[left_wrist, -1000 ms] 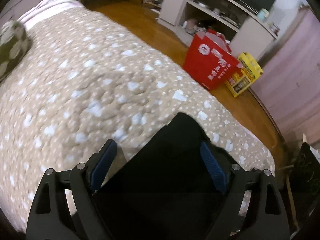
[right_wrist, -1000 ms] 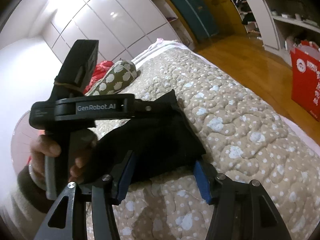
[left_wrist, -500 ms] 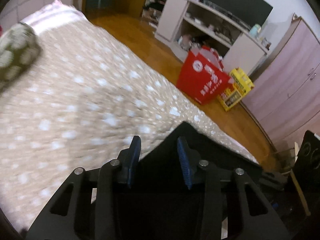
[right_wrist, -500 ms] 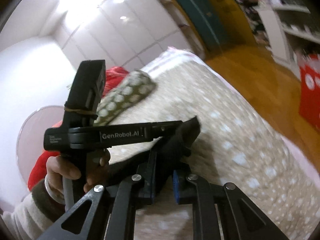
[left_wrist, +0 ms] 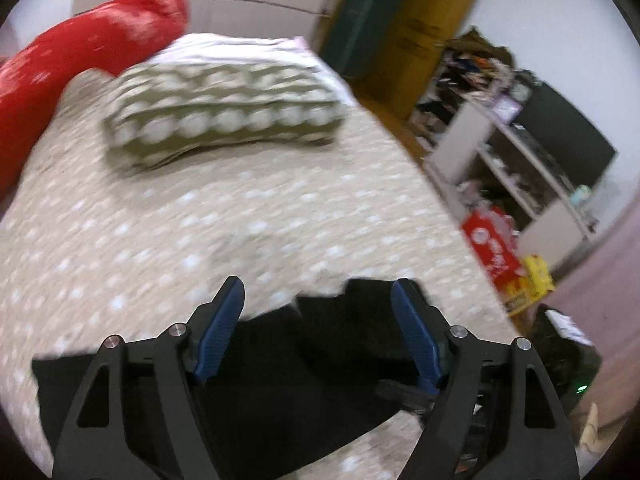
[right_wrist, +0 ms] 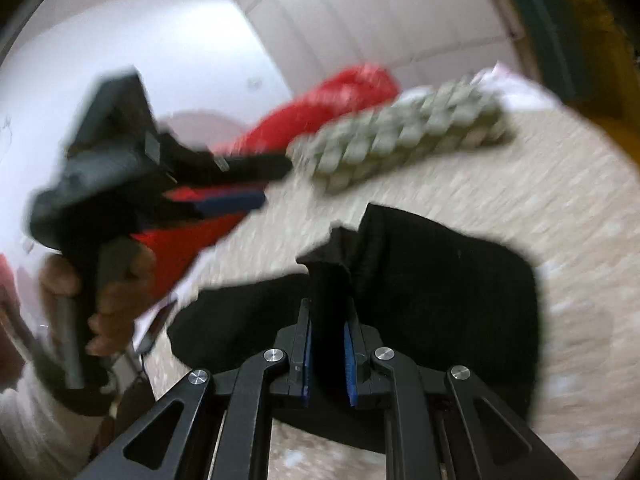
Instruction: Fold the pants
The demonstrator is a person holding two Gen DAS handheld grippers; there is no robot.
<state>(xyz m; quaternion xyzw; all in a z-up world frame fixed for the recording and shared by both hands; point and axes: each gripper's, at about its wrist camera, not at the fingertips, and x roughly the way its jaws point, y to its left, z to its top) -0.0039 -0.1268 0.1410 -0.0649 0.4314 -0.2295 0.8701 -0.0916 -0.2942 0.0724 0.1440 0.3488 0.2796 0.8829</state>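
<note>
We pinch a raised fold of the black pants in our right gripper, low centre; our left gripper, jaws just reopened wide, hovers above them on the bedspread.

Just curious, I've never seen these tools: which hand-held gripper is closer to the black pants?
Right. The right hand-held gripper pinches a fold of the black pants; the left hand-held gripper is open above them.

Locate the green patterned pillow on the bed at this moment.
The green patterned pillow lies at the far end of the beige quilt, beside the red cushion and beyond the black pants.
</note>
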